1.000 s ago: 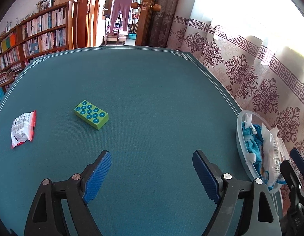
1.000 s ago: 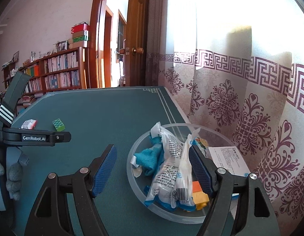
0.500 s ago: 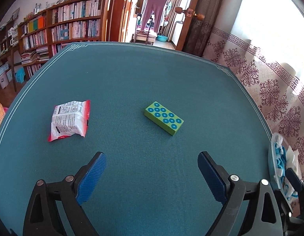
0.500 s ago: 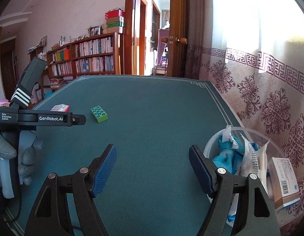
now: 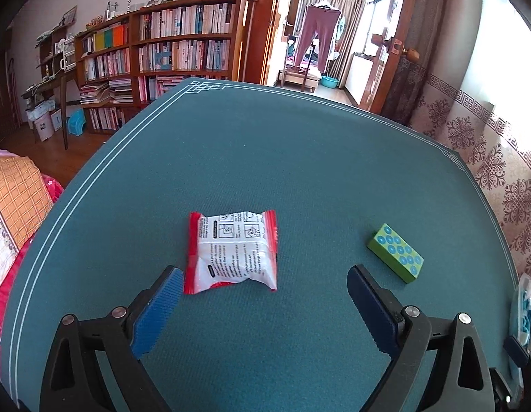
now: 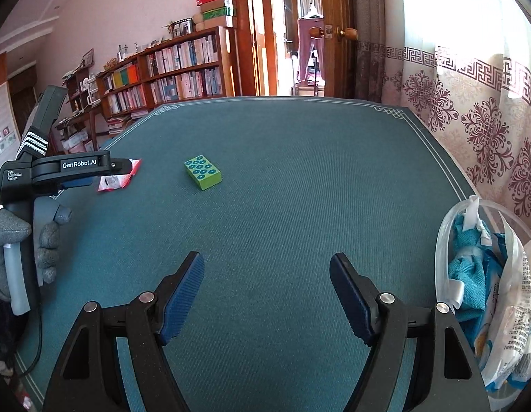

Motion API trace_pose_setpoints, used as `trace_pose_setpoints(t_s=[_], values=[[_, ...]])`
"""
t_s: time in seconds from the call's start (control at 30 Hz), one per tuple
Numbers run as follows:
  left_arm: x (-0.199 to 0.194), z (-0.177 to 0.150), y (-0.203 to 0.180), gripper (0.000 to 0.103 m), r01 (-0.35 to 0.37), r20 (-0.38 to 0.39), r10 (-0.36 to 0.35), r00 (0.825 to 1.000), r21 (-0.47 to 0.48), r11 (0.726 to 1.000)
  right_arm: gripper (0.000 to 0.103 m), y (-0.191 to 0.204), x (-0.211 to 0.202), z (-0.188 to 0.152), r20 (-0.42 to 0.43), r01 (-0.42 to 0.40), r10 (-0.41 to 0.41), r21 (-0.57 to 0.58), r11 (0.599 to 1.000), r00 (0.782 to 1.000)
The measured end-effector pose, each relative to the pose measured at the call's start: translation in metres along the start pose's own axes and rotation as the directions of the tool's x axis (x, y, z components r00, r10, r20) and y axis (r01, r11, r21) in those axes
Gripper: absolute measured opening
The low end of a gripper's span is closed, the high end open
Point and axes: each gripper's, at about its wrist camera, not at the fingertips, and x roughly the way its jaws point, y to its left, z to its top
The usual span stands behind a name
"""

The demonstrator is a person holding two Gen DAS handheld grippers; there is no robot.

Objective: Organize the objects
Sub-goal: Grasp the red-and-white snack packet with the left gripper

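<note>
L tool (image 5: 262,295) swung onto crinkly red-white packet (image 5: 231,252), studded green block (image 5: 395,252) beside

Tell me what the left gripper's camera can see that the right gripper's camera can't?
Only the left wrist view shows the whole snack packet, printed side up, lying just ahead of the open left gripper.

Only the right wrist view shows the gloved hand holding the left gripper from the side, which hides most of the packet, and a clear look into the plastic bowl of wrapped things.

Both show the green block, the teal table and the bookshelf.
</note>
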Motion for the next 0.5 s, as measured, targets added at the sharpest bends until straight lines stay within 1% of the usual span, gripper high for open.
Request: trace_pose_setpoints(t_s=[0.1, 0.2, 0.3, 0.37, 0.43, 0.47, 0.5], values=[[0.006, 0.005, 0.007, 0.098, -0.042, 0.011, 0.041, 0.999, 0.001, 0.999, 0.077, 0.002, 0.007, 0.002, -0.014, -0.016, 0.016, 0.008, 1.0, 1.0], [0.018, 0.008, 0.012, 0.098, -0.085, 0.001, 0.085, 0.996, 0.025, 0.996, 0.077, 0.006, 0.015, 0.005, -0.029, -0.032, 0.033, 0.01, 0.999, 0.999], [0.029, 0.009, 0.01, 0.098, -0.114, -0.01, 0.115, 0.993, 0.061, 0.992, 0.077, 0.014, 0.021, 0.008, -0.038, -0.044, 0.044, 0.0, 0.999, 0.998], [0.036, 0.009, 0.008, 0.093, -0.118, -0.024, 0.121, 0.992, 0.079, 0.99, 0.077, 0.018, 0.026, 0.011, -0.043, -0.051, 0.051, -0.006, 0.999, 0.998], [0.042, 0.009, 0.007, 0.083, -0.111, -0.046, 0.116, 0.992, 0.09, 0.99, 0.077, 0.023, 0.031, 0.013, -0.049, -0.06, 0.06, -0.009, 0.998, 0.997], [0.044, 0.009, 0.007, 0.081, -0.106, -0.056, 0.111, 0.992, 0.092, 0.99, 0.077, 0.025, 0.033, 0.015, -0.053, -0.065, 0.065, -0.01, 0.998, 0.996], [0.044, 0.01, 0.008, 0.08, -0.105, -0.05, 0.11, 0.993, 0.094, 0.99, 0.077, 0.026, 0.036, 0.016, -0.057, -0.071, 0.07, -0.01, 0.997, 0.996]])
